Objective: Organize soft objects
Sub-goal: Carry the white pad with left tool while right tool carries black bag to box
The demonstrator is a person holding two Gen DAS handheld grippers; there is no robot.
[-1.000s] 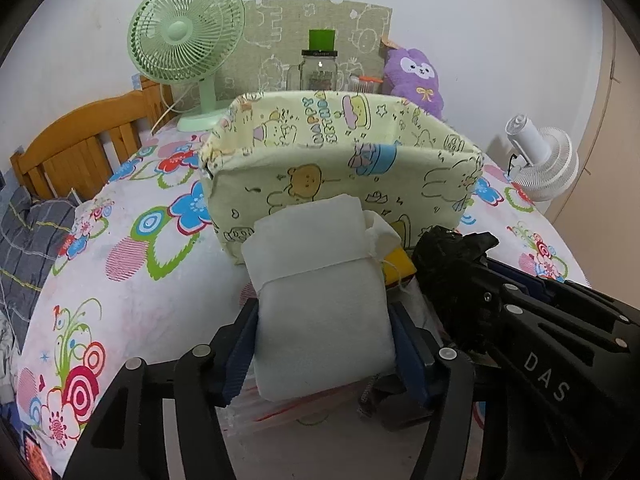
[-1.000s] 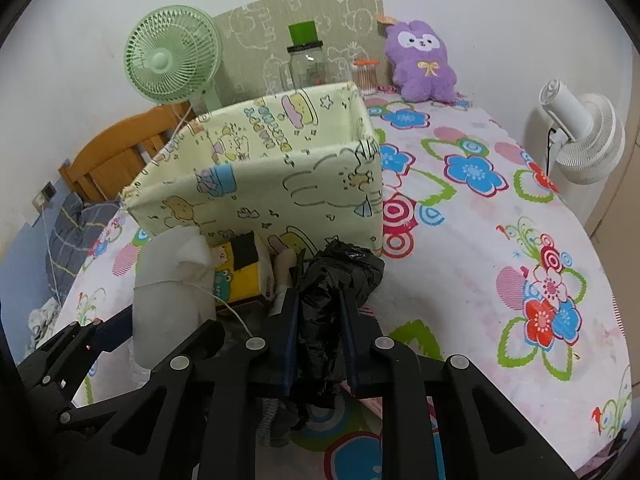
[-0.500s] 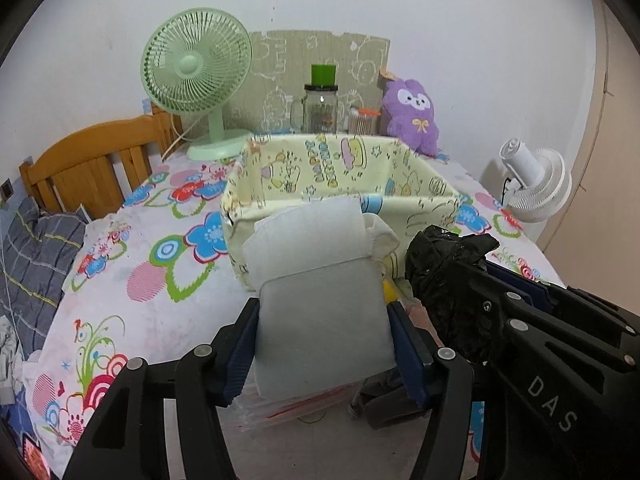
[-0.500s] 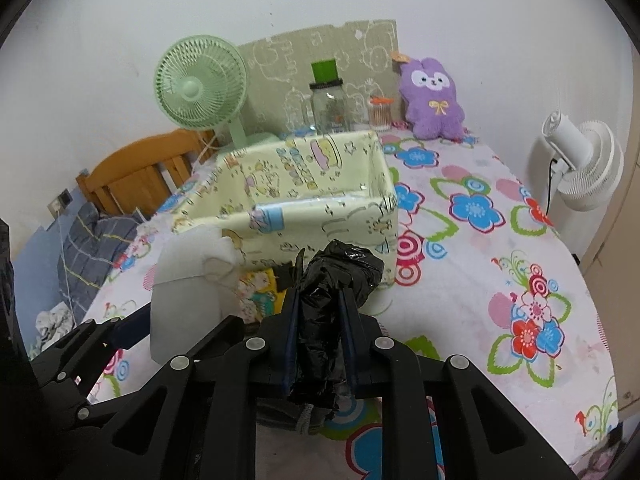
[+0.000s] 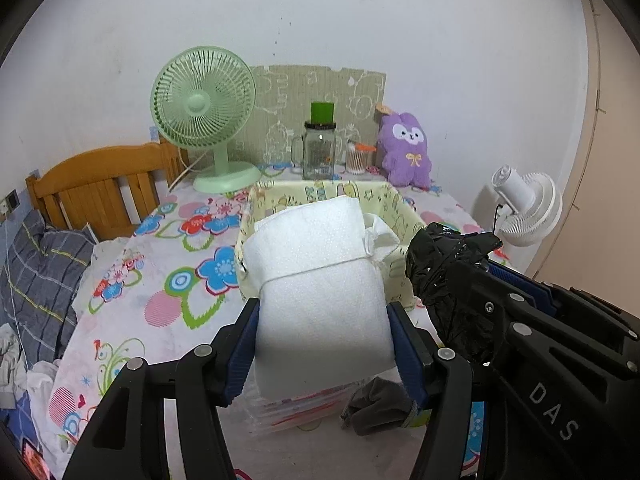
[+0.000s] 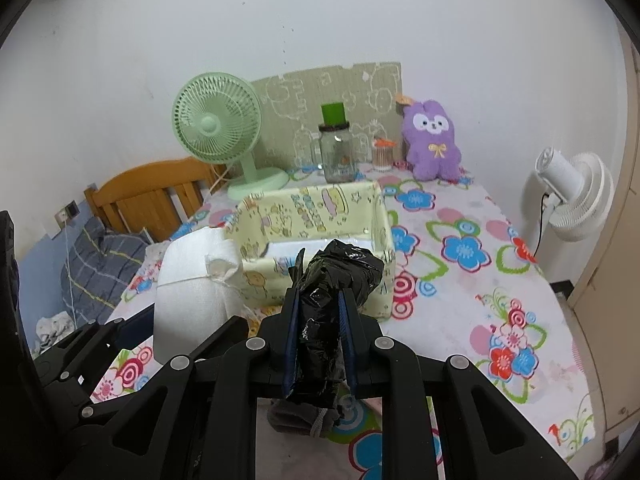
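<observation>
My left gripper [image 5: 324,320] is shut on a white foam bundle [image 5: 320,280] tied with string, held above the table in front of the yellow cartoon-print fabric box [image 5: 400,208]. The bundle also shows in the right wrist view [image 6: 192,292]. My right gripper [image 6: 318,316] is shut on a black plastic bundle [image 6: 332,292], held just in front of the box [image 6: 312,216]. The black bundle shows at the right of the left wrist view [image 5: 444,272]. The box is open at the top with a pale flat item inside.
A grey sock [image 5: 380,404] and a stack of plastic packets [image 5: 296,408] lie under the grippers. At the back stand a green fan [image 5: 204,108], a glass jar [image 5: 320,152] and a purple plush [image 5: 404,148]. A white fan [image 6: 576,196] is right, a wooden headboard [image 5: 96,188] left.
Both grippers have risen and pulled back with their bundles held. The box now appears lower and farther, with its inside visible from the right wrist.
</observation>
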